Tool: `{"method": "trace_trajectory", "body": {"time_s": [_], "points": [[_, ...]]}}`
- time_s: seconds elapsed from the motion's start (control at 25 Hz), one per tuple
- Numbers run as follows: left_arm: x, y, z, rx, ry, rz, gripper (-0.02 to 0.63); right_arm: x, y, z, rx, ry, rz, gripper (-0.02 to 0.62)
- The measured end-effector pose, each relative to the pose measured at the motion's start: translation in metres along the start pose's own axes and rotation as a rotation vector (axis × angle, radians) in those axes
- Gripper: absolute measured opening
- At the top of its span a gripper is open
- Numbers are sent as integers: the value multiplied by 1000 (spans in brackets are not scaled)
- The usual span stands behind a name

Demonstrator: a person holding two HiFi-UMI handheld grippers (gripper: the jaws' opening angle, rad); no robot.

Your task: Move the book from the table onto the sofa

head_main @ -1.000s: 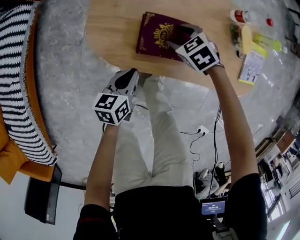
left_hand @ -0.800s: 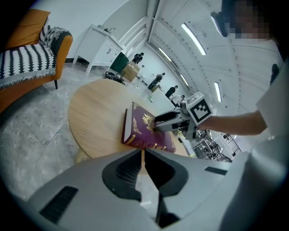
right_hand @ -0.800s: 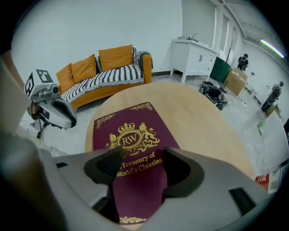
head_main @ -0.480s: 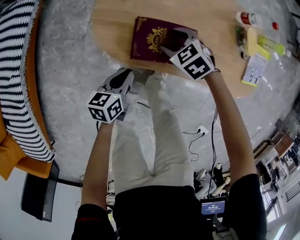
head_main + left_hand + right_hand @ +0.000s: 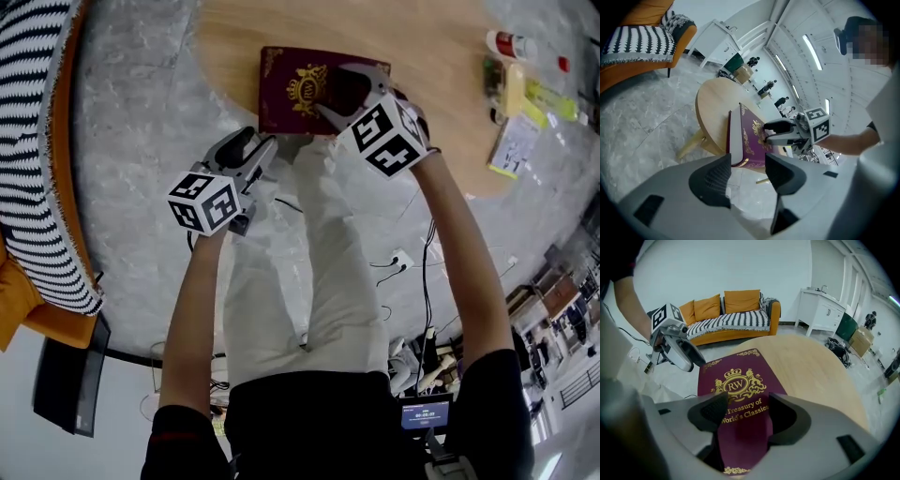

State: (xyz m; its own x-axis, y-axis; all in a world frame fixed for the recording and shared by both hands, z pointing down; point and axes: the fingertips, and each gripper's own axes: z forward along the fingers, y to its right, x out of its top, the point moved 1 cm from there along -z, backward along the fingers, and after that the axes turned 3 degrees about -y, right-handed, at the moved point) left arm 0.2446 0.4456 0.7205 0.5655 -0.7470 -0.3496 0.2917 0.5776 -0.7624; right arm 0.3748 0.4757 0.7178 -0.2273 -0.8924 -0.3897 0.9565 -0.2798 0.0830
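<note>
Right gripper [image 5: 335, 91]: jaws spread, nothing clamped, tips poised over the cover of the maroon book [image 5: 291, 89]. I can't tell if they touch it. The book lies flat at the near edge of the round wooden counter [image 5: 431, 47], cover up. Its long axis runs along that edge, head end toward the striped sofa [image 5: 37, 141], foot end under my jaws. Left gripper [image 5: 747, 164]: jaws just been opening, empty, off the counter, near the book's page edge.

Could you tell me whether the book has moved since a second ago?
Yes: the book slid toward the table's near edge.
</note>
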Motion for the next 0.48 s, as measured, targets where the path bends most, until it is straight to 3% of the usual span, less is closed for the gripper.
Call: {"method": "trace_trajectory", "body": {"time_s": [0.48], "points": [[-8,-17,-1,-47,-33,-50,338,8,-19,4,19,10,-75,281]]}}
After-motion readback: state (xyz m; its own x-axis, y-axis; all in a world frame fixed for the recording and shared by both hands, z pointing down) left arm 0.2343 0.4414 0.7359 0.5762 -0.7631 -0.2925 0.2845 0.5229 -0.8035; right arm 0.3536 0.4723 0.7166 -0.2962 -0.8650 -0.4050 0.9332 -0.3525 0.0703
